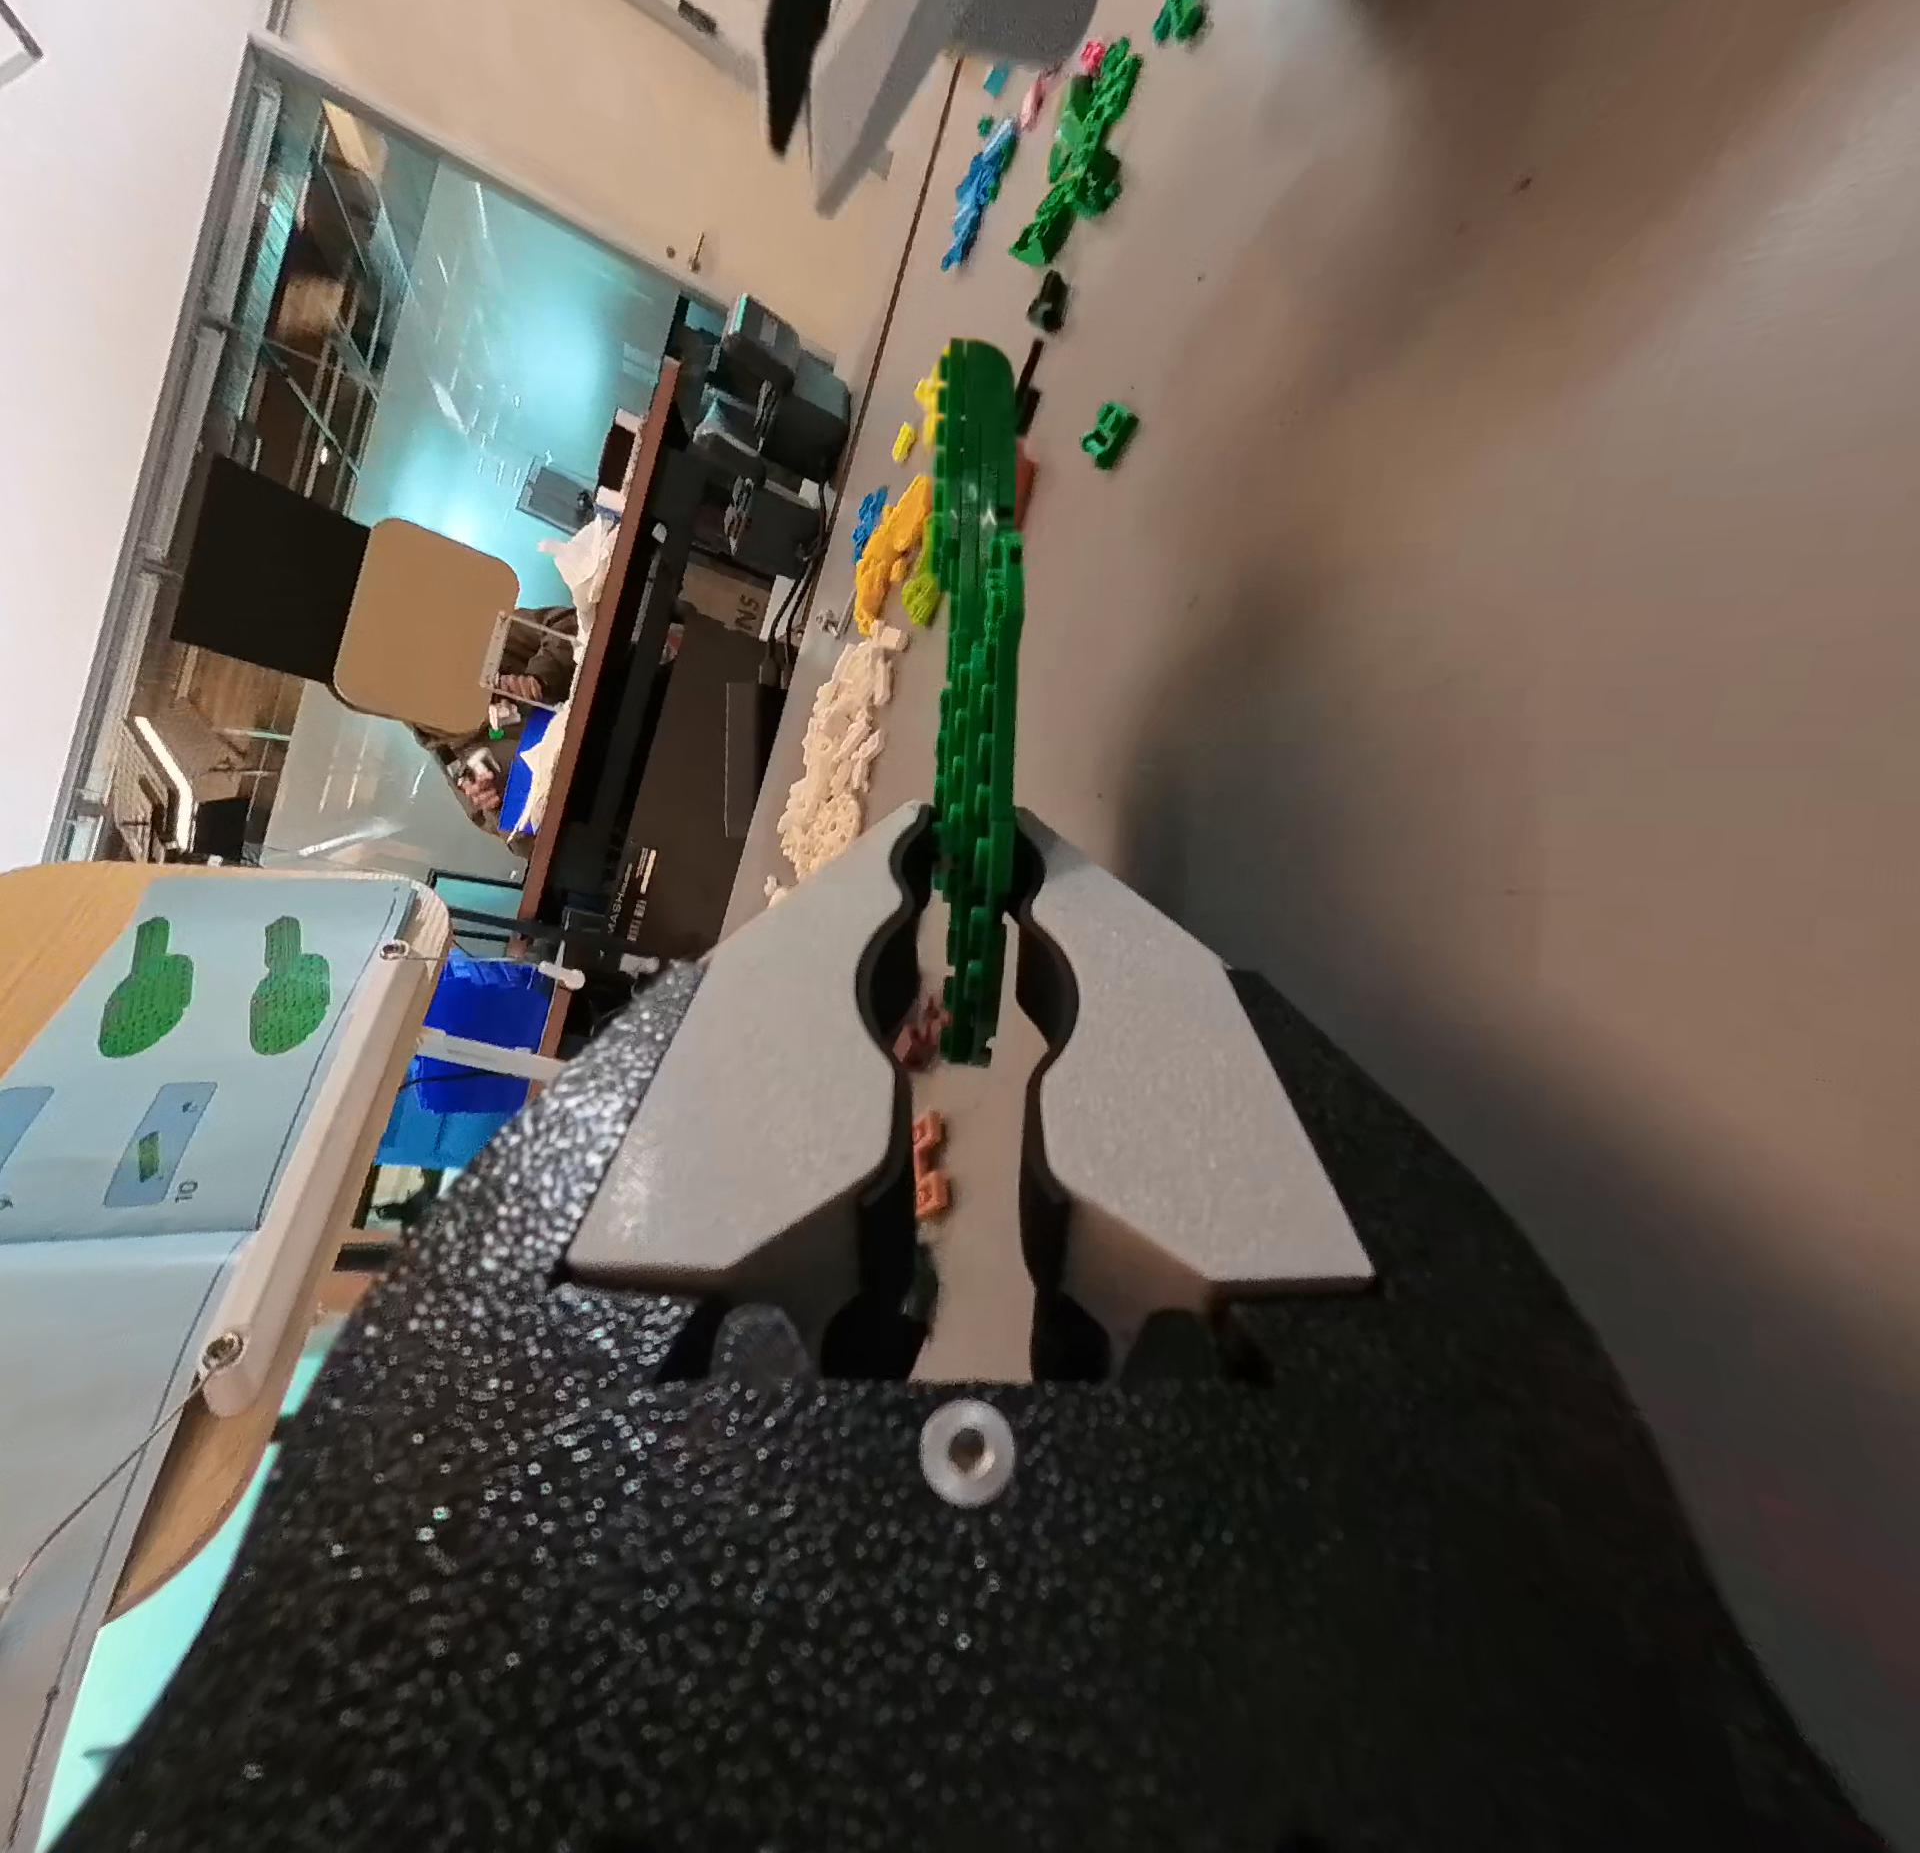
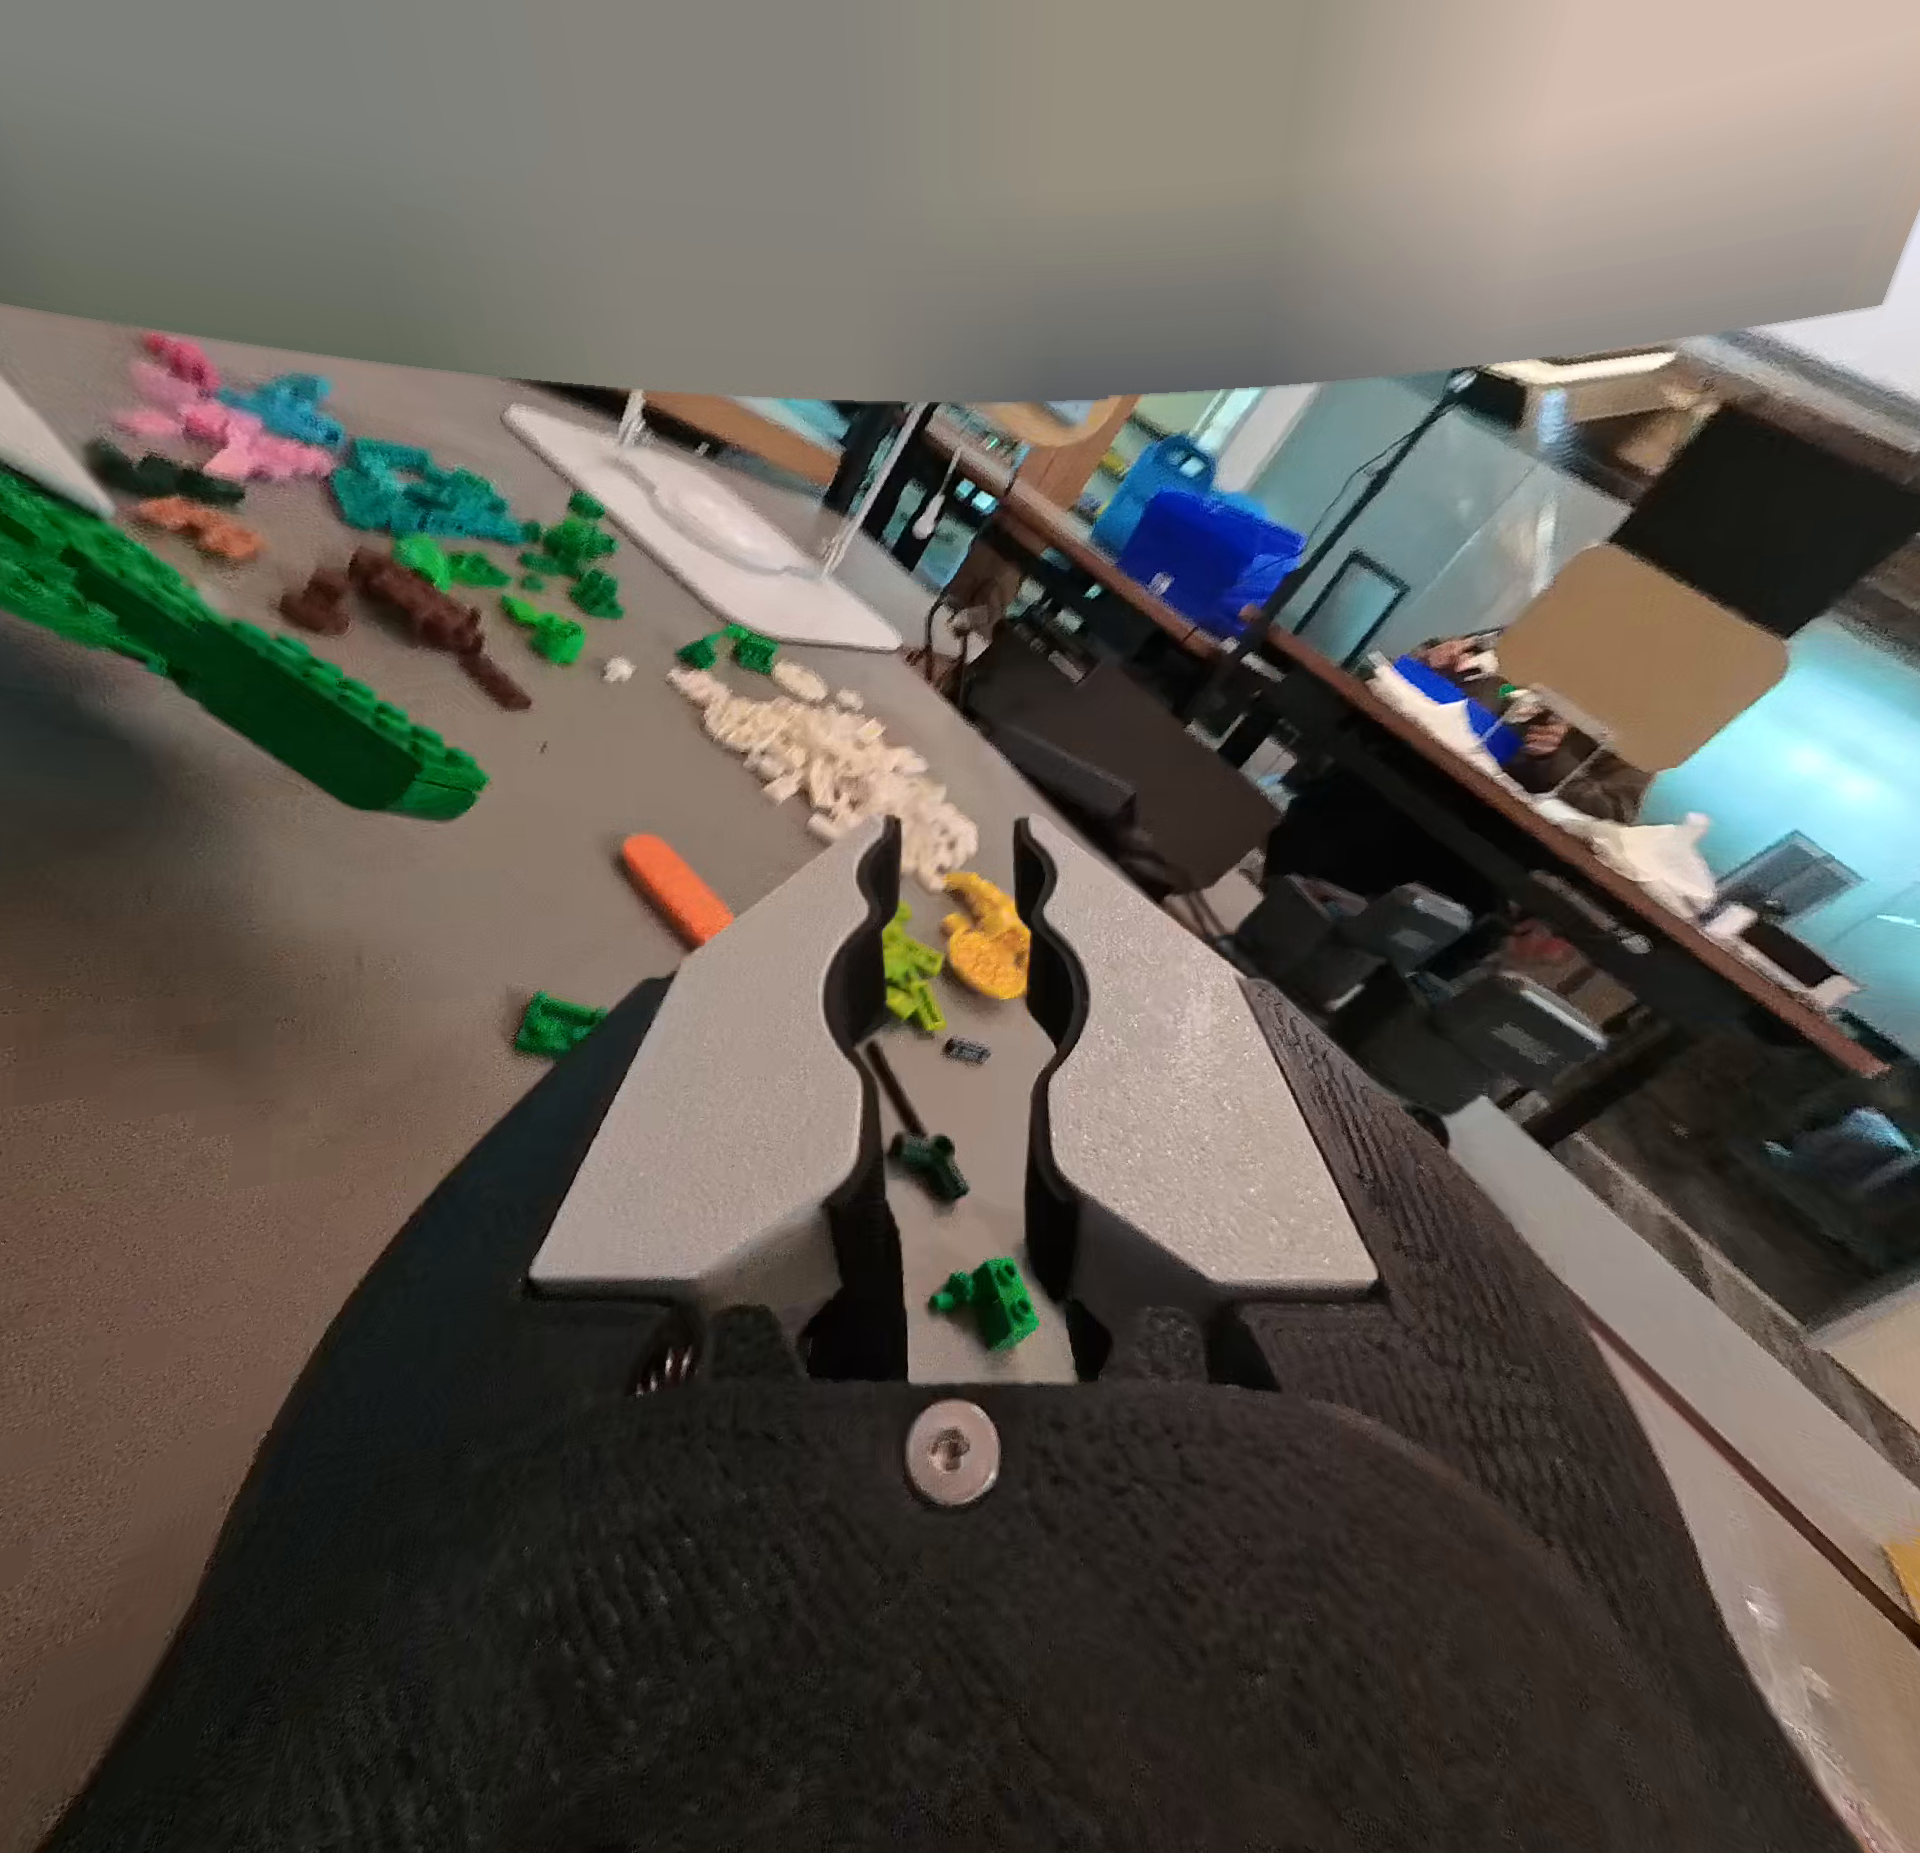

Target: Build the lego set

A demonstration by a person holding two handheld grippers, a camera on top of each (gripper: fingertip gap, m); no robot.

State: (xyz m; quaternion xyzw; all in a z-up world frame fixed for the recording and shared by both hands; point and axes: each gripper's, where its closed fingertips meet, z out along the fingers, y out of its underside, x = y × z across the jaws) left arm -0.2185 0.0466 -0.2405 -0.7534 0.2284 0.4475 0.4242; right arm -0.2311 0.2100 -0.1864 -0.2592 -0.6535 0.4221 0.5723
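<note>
The left gripper (image 1: 975,847) pinches a long flat green brick piece (image 1: 977,660) in mid-frame by one end. It could twist or snap apart. The right gripper (image 2: 956,847) is open over yellow bricks (image 2: 987,946).

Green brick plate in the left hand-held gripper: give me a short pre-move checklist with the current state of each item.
1. Left hand-held gripper clamped on the green brick plate: ok, both pads press its faces.
2. Plate lifted off the table: ok, it casts a shadow underneath.
3. Right hand-held gripper free: ok, open, nothing between its pads.
4. Yellow pieces and lime pieces under the right gripper: ok, in view.
5. Grip depth on the plate: cannot tell.
</note>
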